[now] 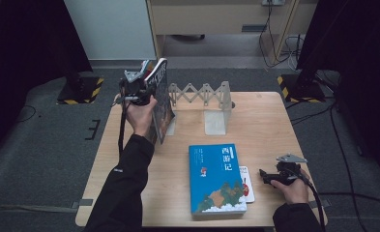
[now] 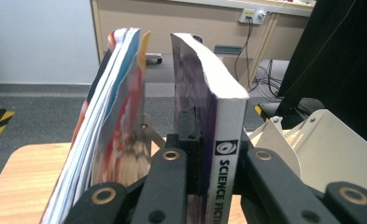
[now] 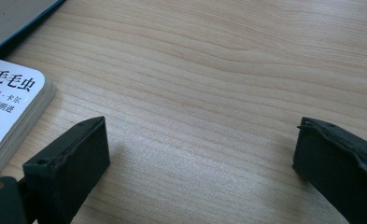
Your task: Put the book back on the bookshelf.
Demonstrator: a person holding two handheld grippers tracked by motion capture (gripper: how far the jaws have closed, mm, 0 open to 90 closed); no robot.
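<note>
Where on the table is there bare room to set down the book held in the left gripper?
The left gripper holds the science fiction book upright. Bare wood lies left of the blue book, and at the far right between the bookend rack and the right gripper. It is crowded around the blue book and small white book.

Wooden table (image 1: 265, 121), blue book (image 1: 216, 179) over small white book (image 1: 247, 183), metal book rack (image 1: 211, 104)
</note>
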